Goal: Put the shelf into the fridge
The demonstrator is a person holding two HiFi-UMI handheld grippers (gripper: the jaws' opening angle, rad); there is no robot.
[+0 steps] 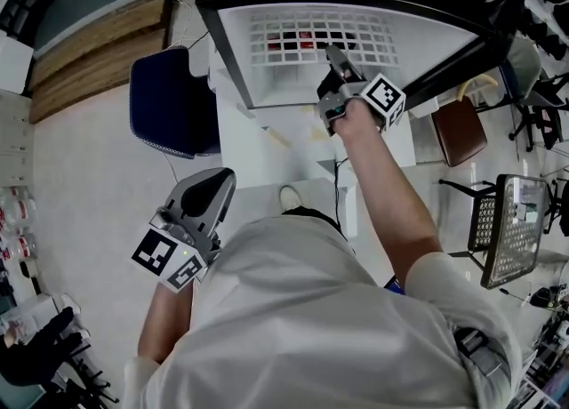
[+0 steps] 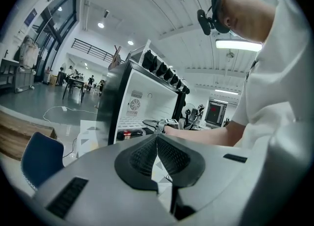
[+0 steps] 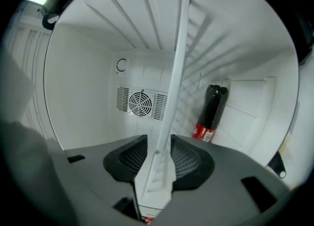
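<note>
The white wire shelf (image 1: 320, 38) lies flat inside the open black fridge (image 1: 213, 16). My right gripper (image 1: 342, 65) reaches into the fridge at the shelf's front edge. In the right gripper view the shelf (image 3: 179, 72) runs edge-on between the pads, which stand apart from it, so the right gripper (image 3: 158, 144) is open. A dark bottle with a red label (image 3: 210, 114) stands at the back of the fridge, below the shelf. My left gripper (image 1: 209, 198) hangs low beside the person's body, away from the fridge. In its own view the left gripper (image 2: 157, 139) is shut on nothing.
A blue chair (image 1: 173, 100) stands left of the fridge and a brown chair (image 1: 460, 130) to its right. A wire rack (image 1: 511, 229) sits at the far right. The fridge's back wall has a round fan vent (image 3: 141, 103). The person's white shirt fills the lower head view.
</note>
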